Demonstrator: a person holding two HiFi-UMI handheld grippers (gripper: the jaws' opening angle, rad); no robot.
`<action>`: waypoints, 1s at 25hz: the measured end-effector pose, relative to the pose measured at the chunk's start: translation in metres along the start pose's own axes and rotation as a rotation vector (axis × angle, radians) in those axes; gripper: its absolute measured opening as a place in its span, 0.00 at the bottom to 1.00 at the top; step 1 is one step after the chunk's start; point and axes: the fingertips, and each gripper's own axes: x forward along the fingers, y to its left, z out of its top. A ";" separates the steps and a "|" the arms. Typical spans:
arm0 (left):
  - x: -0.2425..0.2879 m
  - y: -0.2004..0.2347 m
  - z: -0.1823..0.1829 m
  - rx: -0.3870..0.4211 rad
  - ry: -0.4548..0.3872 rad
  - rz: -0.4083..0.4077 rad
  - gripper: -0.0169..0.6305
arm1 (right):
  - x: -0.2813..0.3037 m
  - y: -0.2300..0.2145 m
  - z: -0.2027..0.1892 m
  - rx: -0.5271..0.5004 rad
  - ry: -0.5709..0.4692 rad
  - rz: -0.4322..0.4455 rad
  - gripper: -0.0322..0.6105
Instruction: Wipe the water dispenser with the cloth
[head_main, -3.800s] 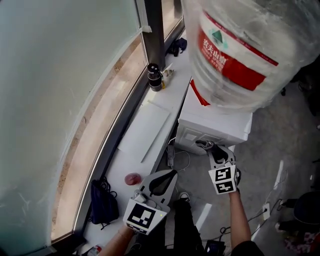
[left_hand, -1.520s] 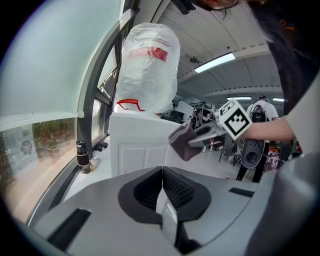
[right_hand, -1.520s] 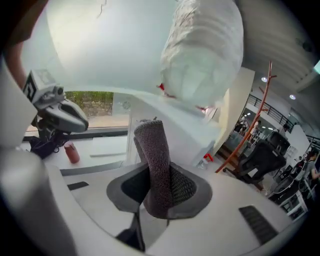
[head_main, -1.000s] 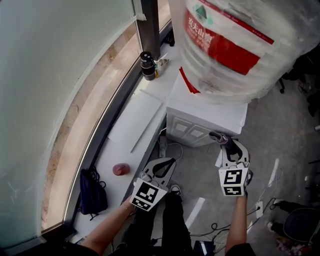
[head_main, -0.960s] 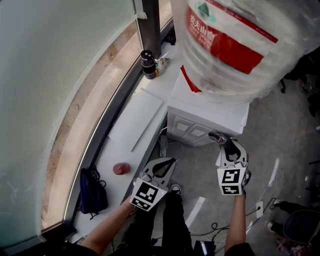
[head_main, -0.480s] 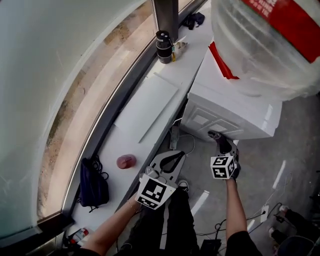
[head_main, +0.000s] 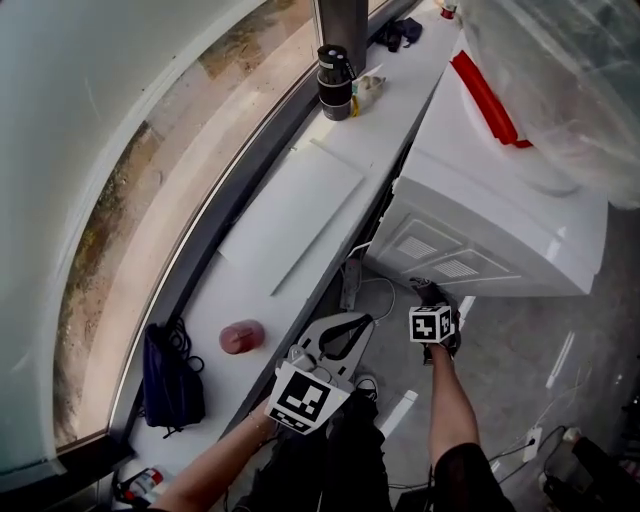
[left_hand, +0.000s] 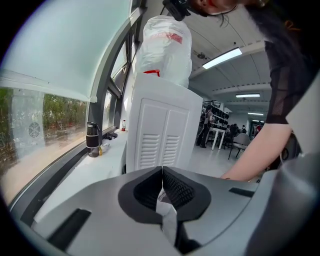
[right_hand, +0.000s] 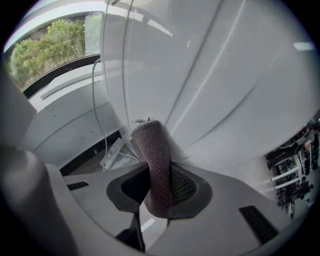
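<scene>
Lower on the water dispenser (head_main: 500, 215) now, my right gripper (head_main: 428, 294) pinches the cloth (right_hand: 152, 160). Nearby, my left gripper (head_main: 346, 330) is pressed together

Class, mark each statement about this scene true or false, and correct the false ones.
1. The right tool is closed on a cloth. True.
2. The left tool has its jaws wide apart. False: they are together, with nothing between them.
3. A dark flask stands on the window ledge. True.
4. The small red object sits on top of the water dispenser. False: it lies on the window ledge, beside the dispenser.
</scene>
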 end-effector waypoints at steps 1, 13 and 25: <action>0.000 0.000 -0.002 0.000 0.004 0.002 0.05 | 0.002 -0.001 -0.004 0.016 0.015 -0.001 0.21; -0.037 -0.029 0.070 0.016 0.018 -0.051 0.05 | -0.149 -0.025 0.026 0.017 -0.155 0.135 0.21; -0.125 -0.040 0.165 0.055 0.019 -0.073 0.05 | -0.401 -0.023 0.103 0.216 -0.419 0.234 0.21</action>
